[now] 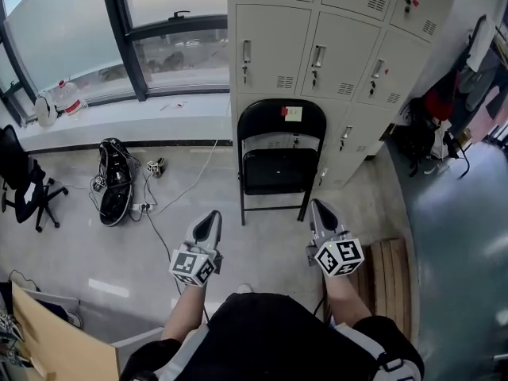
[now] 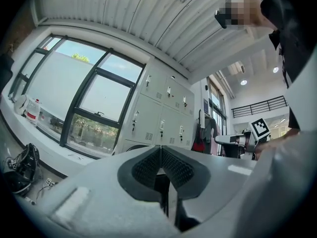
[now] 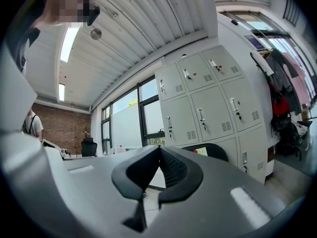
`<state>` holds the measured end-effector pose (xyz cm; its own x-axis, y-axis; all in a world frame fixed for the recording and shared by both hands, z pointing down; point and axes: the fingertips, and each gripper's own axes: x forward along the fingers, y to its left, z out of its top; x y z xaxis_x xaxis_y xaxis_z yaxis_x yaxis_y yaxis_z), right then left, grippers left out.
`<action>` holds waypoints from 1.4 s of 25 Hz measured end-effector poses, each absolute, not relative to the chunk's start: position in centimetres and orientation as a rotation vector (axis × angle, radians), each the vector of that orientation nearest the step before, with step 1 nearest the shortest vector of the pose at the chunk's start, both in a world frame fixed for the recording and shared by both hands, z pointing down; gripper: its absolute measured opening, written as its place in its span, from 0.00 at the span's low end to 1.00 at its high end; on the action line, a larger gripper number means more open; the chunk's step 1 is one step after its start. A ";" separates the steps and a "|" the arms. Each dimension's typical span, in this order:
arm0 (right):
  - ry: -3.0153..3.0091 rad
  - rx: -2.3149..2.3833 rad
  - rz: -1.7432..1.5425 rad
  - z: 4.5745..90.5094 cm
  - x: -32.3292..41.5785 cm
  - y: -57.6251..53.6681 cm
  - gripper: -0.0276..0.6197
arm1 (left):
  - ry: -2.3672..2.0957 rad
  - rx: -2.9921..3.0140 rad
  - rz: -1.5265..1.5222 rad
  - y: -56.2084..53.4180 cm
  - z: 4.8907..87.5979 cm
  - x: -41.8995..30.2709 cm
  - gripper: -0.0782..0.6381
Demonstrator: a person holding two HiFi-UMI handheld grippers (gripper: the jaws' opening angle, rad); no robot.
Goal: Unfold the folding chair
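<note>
I hold my left forearm (image 1: 186,314) and right forearm (image 1: 344,296) out ahead, side by side. My left gripper (image 1: 211,217) points level, jaws pressed together with nothing between them. My right gripper (image 1: 318,208) does likewise.

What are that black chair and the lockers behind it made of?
The folding chair looks like black-painted metal: thin tube legs, smooth slightly glossy seat and back, though those panels might be plastic. The lockers look like pale painted sheet steel, with punched vent slots and shiny handles.
</note>
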<state>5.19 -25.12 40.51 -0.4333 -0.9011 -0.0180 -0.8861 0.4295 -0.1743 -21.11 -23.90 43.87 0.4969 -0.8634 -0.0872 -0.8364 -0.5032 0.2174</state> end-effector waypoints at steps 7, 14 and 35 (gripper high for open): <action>2.501 -1.635 -0.324 41.4 4.0 -28.1 0.05 | -1.461 2.577 -0.251 -27.5 44.8 -23.1 0.12; 2.476 -1.710 -0.370 43.8 6.0 -33.6 0.05 | -1.470 2.617 -0.163 -32.2 45.7 -20.9 0.12; 2.545 -1.635 -0.414 44.3 11.8 -54.2 0.05 | -1.524 2.635 -0.071 -50.1 46.2 -14.3 0.12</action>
